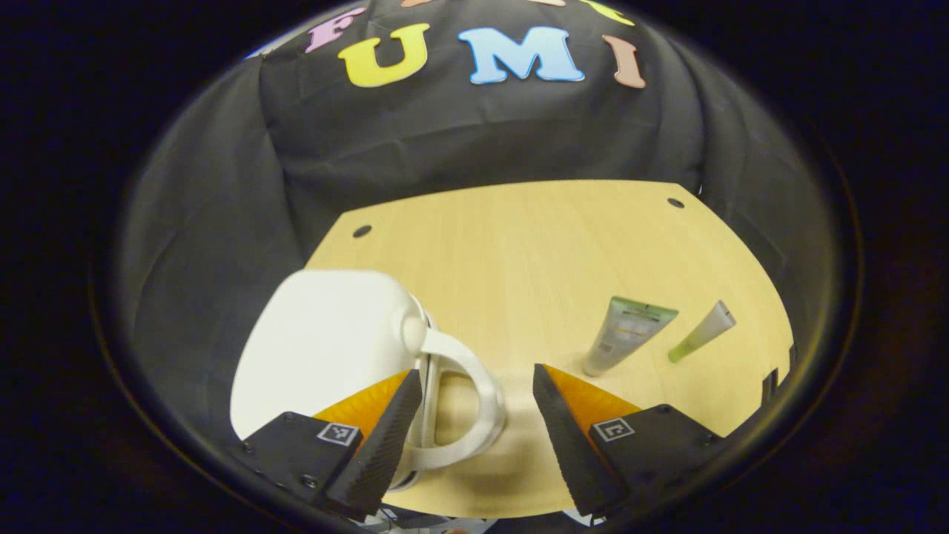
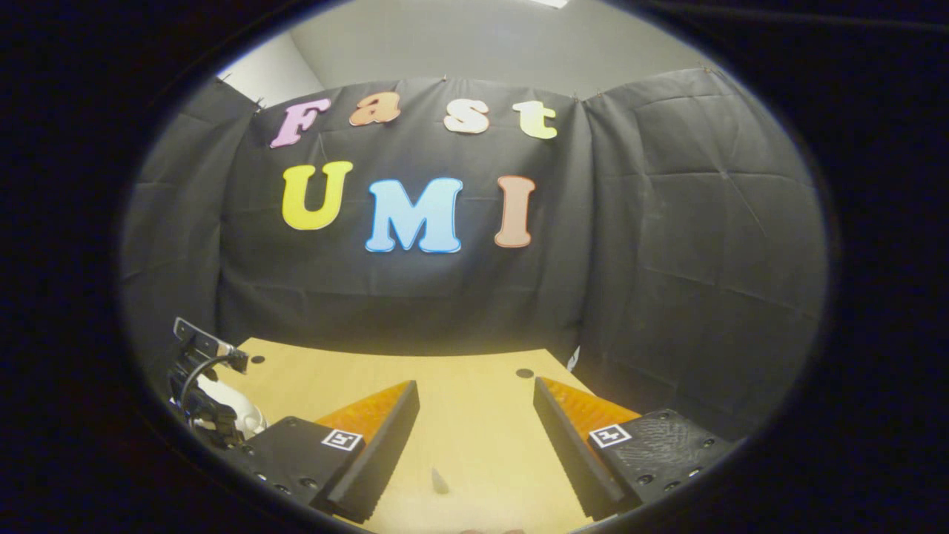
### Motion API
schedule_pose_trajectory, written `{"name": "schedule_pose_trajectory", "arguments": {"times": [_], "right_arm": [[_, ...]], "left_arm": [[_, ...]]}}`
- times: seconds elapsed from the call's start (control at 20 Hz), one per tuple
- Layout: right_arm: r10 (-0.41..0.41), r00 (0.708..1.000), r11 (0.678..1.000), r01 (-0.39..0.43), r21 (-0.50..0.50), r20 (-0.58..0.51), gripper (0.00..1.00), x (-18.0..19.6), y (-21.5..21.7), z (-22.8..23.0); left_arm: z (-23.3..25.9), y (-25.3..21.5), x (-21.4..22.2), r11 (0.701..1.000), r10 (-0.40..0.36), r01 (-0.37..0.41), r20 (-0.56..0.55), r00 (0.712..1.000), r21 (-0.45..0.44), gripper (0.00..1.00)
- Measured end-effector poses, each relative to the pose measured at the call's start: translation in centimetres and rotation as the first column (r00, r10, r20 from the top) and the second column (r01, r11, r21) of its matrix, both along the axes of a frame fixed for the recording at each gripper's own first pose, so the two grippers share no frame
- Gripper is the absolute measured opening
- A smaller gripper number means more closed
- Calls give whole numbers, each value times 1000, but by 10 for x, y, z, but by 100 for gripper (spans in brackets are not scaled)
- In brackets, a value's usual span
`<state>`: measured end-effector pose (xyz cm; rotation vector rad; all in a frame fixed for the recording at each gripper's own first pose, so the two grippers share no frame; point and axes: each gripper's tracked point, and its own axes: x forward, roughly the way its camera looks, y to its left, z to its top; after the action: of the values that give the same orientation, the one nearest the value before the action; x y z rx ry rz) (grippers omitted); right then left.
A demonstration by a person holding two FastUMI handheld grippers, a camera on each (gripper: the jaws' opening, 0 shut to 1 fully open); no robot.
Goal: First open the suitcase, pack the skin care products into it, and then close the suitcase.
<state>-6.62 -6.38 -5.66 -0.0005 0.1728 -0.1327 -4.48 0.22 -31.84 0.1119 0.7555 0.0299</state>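
In the left gripper view a white hard-shell suitcase (image 1: 319, 348) lies shut on the left of the wooden table (image 1: 519, 245). Its looped white handle (image 1: 474, 400) points toward me. My left gripper (image 1: 474, 371) is open, and the handle sits between its fingers, closer to the left one, with no squeeze. Two skin care tubes lie to the right: a wide grey-green tube (image 1: 626, 334) and a slim pale tube (image 1: 703, 331). In the right gripper view my right gripper (image 2: 474, 384) hangs open over the table, holding nothing. The tip of a tube (image 2: 440, 482) peeks between its fingers.
Black cloth walls enclose the table on three sides. Small dark holes (image 1: 362, 231) mark the table's far corners. The other gripper's body with a cable (image 2: 200, 371) and a bit of the white suitcase (image 2: 241, 415) sit at the left of the right gripper view.
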Motion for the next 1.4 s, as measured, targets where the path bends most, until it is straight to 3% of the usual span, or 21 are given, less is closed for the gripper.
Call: {"name": "schedule_pose_trajectory", "arguments": {"times": [0.3, 0.4, 0.45, 0.5, 0.7, 1.05, 1.25, 1.4], "right_arm": [[-25, 999, 1000, 25, 11, -37, 94, -17, -11, -13], [-32, 998, 999, 33, 26, -49, 94, -19, -13, -18], [-32, 998, 999, 34, 35, -53, 94, -20, -12, -20], [-31, 998, 999, 33, 43, -56, 94, -20, -9, -20], [-13, 999, 999, 15, 50, -48, 94, -18, 1, -18], [43, 998, 998, -41, 51, -38, 94, -8, 23, -15], [64, 997, 995, -61, 75, -38, 94, -1, 34, -16], [86, 995, 992, -81, 95, -46, 94, 4, 44, -21]], "left_arm": [[-48, 10, 0, 1000, 14, -11, -122, 992, 27, 97], [-50, 16, -1, 1000, 18, -15, -140, 990, 27, 65], [-53, 15, -2, 1000, 11, -9, -153, 988, 13, 38], [-51, 11, 0, 1000, -7, 6, -155, 988, -7, 41], [-28, 1, 3, 998, -66, 67, -75, 995, 12, 18], [36, 6, -2, 994, -101, 100, 34, 994, 33, 18], [118, 48, -14, 990, -106, 91, 147, 983, 103, 18], [174, 99, -18, 977, -89, 44, 213, 973, 209, 17]]}}
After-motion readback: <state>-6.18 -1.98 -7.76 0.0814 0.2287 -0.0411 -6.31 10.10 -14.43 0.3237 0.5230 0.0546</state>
